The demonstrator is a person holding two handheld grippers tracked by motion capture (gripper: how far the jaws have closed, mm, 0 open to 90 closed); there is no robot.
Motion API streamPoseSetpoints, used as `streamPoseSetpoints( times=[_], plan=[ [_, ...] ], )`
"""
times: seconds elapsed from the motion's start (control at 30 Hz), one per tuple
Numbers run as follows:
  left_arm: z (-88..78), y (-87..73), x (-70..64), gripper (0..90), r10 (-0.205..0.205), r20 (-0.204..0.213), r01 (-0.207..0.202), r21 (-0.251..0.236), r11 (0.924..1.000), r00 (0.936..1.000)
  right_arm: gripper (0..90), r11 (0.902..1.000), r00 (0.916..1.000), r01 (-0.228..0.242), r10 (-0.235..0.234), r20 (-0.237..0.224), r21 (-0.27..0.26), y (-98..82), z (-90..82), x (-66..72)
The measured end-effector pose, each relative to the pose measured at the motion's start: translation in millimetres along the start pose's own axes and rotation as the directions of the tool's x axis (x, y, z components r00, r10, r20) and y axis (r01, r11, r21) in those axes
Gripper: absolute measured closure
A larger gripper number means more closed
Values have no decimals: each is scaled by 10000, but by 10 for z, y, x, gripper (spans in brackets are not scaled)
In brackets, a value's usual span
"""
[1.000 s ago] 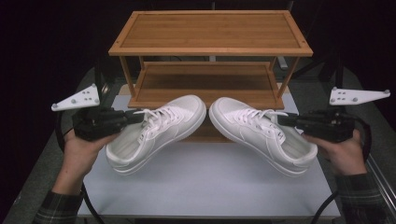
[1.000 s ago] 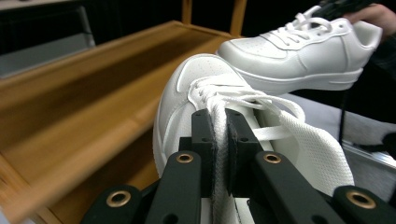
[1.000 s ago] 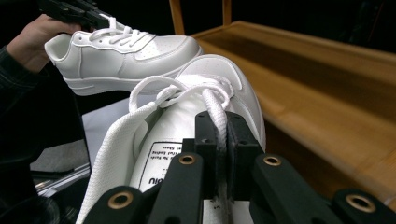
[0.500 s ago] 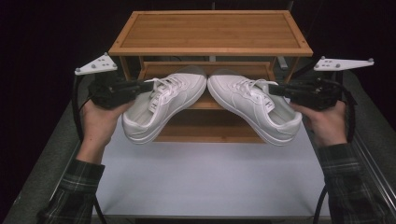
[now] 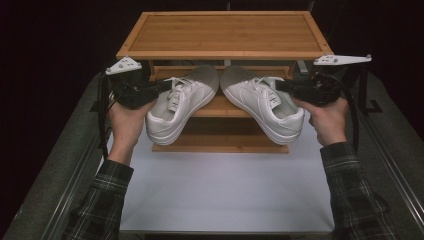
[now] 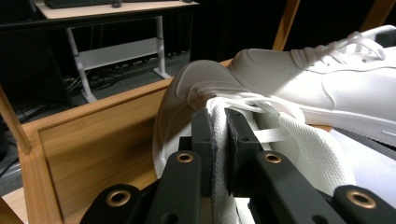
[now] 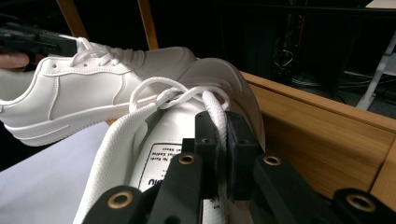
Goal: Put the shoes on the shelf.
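Sneakers [image 5: 225, 102] now nearer rack [image 5: 225, 35].

Shoe rack [image 5: 225, 35] blocking ahead, two sneakers filling its middle shelf [image 5: 220, 107] opening

Light falls from above onto the white table [image 5: 225, 185] and the bamboo shoe rack [image 5: 225, 32], leaving everything around the rack near black. Under the rack's top shelf the sneaker toes sit in shadow (greyish, not white). Close jaws look soft, slightly blurred.

Right gripper [image 7: 222, 140] jaws clamped on a white shoe's tongue [image 7: 177, 140], second shoe [image 7: 93, 88] beyond, wooden shelf [image 7: 317, 130] alongside
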State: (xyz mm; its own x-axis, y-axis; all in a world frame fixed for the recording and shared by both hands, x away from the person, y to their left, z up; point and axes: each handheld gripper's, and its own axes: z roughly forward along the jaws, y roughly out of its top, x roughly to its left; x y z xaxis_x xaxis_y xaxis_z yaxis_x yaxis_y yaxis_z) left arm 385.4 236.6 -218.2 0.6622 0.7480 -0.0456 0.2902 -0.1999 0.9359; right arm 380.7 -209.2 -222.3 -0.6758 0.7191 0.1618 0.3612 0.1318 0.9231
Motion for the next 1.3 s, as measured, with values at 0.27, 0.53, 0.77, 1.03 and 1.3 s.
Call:
streamPoseSetpoints(
  times=[0.27,0.53,0.77,1.03,1.3],
  plan=[
    [12,-2,66,753,-337,118,338,-85,9994,9994,774,9994,9995,268,-271,153,222,71,48,49],
    [-133,111,64,481,-158,260,171,-489,9987,9995,571,9994,9999,122,-120,62,-333,144,-59,56],
    [-399,103,36,320,308,820,-277,-388,9989,9962,386,9999,9999,132,-132,2,-52,105,-365,101],
    [-703,-114,19,193,756,1282,-711,-393,9967,9889,300,9995,9992,-66,54,-407,-296,-147,-658,53],
    [-835,-470,138,151,612,1795,-539,-450,9975,9819,227,9993,9954,-85,49,-961,-371,-413,-825,46]
  ],
)
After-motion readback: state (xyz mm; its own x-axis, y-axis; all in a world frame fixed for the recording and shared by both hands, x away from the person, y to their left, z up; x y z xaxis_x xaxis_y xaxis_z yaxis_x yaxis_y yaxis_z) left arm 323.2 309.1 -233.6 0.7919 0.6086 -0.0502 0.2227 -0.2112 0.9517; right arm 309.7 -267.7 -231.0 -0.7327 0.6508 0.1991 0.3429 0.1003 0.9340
